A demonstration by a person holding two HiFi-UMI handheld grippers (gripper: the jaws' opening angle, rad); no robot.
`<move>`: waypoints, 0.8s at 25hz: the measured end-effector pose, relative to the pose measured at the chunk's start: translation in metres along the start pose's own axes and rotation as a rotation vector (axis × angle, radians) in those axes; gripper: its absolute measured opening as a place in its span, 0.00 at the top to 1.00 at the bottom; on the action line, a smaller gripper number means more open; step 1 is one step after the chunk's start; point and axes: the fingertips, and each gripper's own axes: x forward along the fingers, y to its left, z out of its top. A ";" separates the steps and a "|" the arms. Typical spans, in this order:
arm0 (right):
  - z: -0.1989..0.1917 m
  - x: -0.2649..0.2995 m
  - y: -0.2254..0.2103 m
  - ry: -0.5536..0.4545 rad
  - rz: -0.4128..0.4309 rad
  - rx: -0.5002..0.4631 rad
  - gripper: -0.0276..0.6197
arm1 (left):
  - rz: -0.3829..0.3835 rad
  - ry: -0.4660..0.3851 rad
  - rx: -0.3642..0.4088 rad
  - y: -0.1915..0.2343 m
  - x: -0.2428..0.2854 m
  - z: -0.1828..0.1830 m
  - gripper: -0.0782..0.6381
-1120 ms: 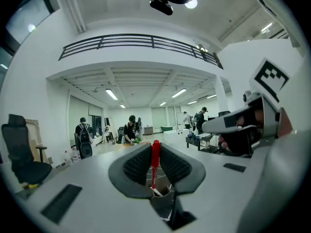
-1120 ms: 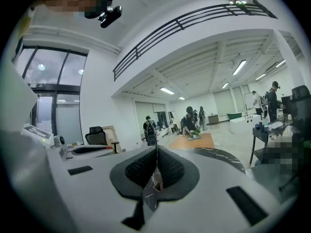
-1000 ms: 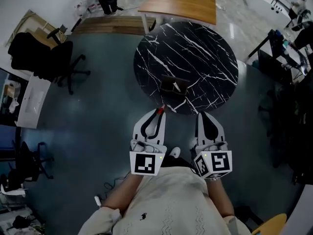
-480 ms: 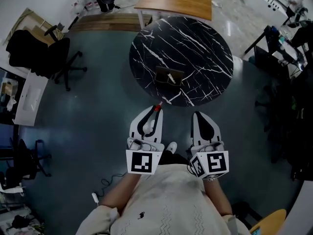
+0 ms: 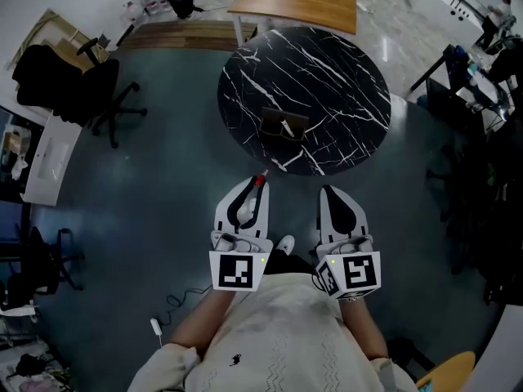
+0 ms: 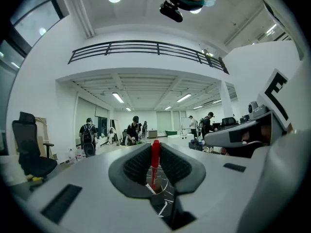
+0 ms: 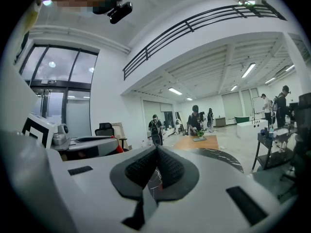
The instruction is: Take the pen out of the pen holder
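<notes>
My left gripper (image 5: 256,184) is shut on a red pen (image 5: 261,178), whose tip pokes out past the jaws. It hangs over the floor, just short of the near edge of the round black marble table (image 5: 327,72). In the left gripper view the red pen (image 6: 154,161) stands upright between the closed pads of the left gripper (image 6: 154,152). A dark pen holder (image 5: 283,126) stands on the table's near part with a white item inside. My right gripper (image 5: 329,193) is beside the left one, shut and empty. The right gripper (image 7: 156,159) also shows its pads together.
A wooden table (image 5: 296,2) stands beyond the marble one. A black office chair (image 5: 78,92) and a white desk (image 5: 49,162) are at the left, and dark desks (image 5: 474,80) are at the right. A cable (image 5: 176,309) lies on the floor. Several people (image 6: 131,132) stand far off.
Both grippers and the person have drawn back from the table, so the left gripper with the red pen is now farther from the table's edge. In the last half second little has moved.
</notes>
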 end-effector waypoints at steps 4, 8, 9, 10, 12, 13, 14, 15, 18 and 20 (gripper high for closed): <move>-0.003 0.000 -0.003 0.013 -0.009 0.015 0.93 | 0.009 0.001 -0.003 0.000 -0.003 -0.002 0.81; -0.003 0.002 -0.003 0.005 0.007 0.012 0.93 | 0.024 0.008 0.001 0.003 -0.005 -0.003 0.81; -0.002 0.002 -0.003 0.005 0.007 0.016 0.93 | 0.028 0.007 0.001 0.003 -0.006 -0.002 0.81; -0.002 0.002 -0.003 0.006 0.007 0.021 0.93 | 0.030 0.006 0.001 0.003 -0.006 -0.001 0.81; -0.001 0.001 -0.003 0.005 0.007 0.025 0.93 | 0.029 0.009 0.006 0.002 -0.007 -0.001 0.81; -0.001 0.001 -0.003 0.004 0.007 0.024 0.93 | 0.027 0.012 0.010 0.001 -0.007 -0.002 0.81; -0.001 0.001 -0.004 0.003 0.008 0.023 0.93 | 0.024 0.014 0.013 0.001 -0.006 -0.002 0.81; -0.001 0.001 -0.005 0.001 0.008 0.022 0.93 | 0.021 0.015 0.016 -0.001 -0.005 -0.003 0.81; -0.003 0.000 -0.009 -0.003 0.005 0.025 0.93 | 0.016 0.018 0.017 -0.004 -0.004 -0.006 0.81; -0.003 -0.001 -0.012 -0.006 0.003 0.025 0.93 | 0.012 0.023 0.019 -0.007 -0.003 -0.007 0.81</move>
